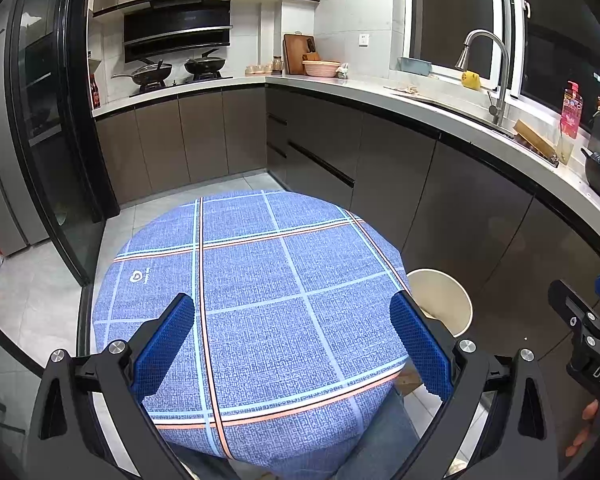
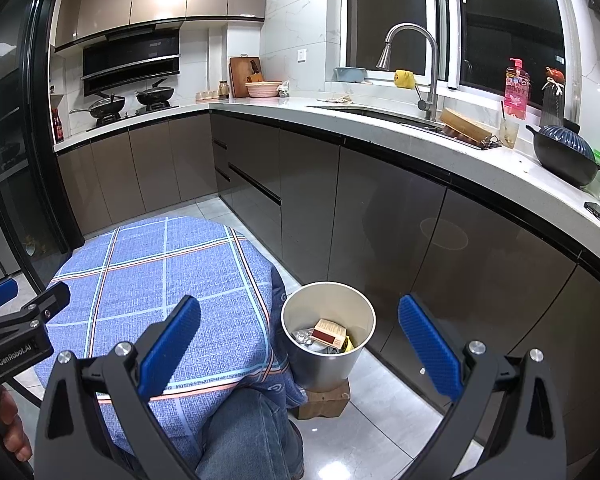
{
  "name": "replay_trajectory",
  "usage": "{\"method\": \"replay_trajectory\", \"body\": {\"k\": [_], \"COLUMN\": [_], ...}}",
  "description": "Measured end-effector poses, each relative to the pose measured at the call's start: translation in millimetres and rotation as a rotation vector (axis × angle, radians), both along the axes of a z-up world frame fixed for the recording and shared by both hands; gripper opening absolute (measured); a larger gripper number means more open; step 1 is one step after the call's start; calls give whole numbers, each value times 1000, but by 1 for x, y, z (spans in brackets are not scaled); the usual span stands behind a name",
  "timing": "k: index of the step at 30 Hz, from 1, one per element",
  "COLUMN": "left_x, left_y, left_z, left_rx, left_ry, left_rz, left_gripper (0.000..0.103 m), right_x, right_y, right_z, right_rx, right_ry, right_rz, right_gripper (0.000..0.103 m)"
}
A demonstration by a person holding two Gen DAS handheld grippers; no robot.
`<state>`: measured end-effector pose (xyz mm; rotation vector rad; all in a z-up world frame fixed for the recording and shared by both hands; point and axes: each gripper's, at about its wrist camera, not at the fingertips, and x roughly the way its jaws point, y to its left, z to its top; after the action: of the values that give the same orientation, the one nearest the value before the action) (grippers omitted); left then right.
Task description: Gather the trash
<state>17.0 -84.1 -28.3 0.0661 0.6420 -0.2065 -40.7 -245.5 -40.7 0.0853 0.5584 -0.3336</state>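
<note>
You held both grippers above the small table [image 1: 284,280], which was draped in a blue plaid cloth [image 2: 160,280], and neither one carried anything. Your left gripper [image 1: 292,340] hung over the middle of the cloth with its jaws spread wide, the blue pads well apart. Your right gripper [image 2: 300,344] sat off the table's right edge, its jaws also wide, framing the trash bin [image 2: 328,368] below. That bin stood on a low wooden block [image 2: 324,400] on the tiled floor, just beside the table and in front of the dark cabinet doors [image 2: 440,248]. Inside it lay the collected trash: a small cardboard box [image 2: 330,332] on top of crumpled wrappers [image 2: 306,338]. Your knee in blue jeans [image 2: 252,436] showed beneath the cloth's hanging edge.
</note>
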Motion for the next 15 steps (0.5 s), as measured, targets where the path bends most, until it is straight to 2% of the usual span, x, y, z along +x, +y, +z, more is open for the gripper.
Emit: {"method": "replay_trajectory", "body": {"k": [15], "left_x": [2], "left_y": [2], "left_z": [0], "left_rx": [-2], "left_ry": [0], "left_rz": [-2], "left_gripper": [95], "right_x": [0], "right_y": [1], "right_z": [0], "right_rx": [1], "right_ry": [1], "right_rz": [-1], "right_gripper": [100]}}
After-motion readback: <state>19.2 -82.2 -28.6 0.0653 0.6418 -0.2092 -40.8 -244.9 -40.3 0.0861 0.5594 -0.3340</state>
